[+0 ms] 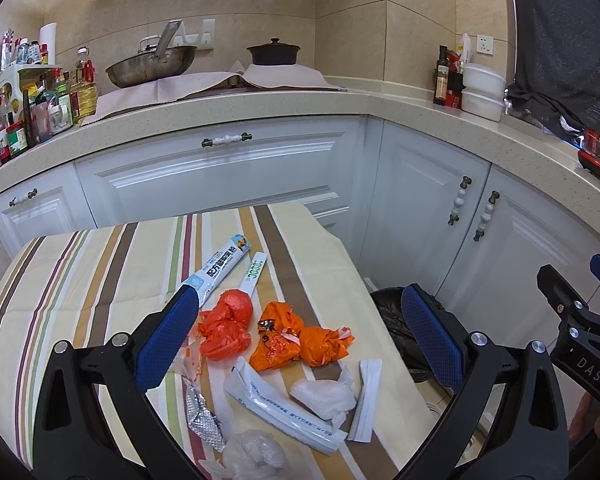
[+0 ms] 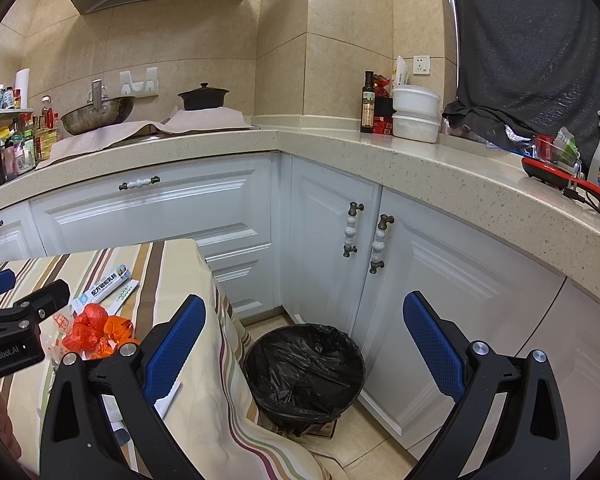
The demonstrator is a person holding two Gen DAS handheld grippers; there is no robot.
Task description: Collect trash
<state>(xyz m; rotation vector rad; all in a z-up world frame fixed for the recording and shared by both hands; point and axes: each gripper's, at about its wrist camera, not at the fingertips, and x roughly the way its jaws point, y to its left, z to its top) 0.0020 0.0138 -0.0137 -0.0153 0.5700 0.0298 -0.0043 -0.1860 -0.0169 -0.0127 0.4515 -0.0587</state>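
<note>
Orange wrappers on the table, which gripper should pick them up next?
Probably left. The left gripper hangs open right over the orange wrappers, while the right gripper points at the bin.

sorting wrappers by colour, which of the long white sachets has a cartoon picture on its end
The far sachet, lying beyond the red bag: it has blue print and a picture at its far end; the others are plain.
</note>
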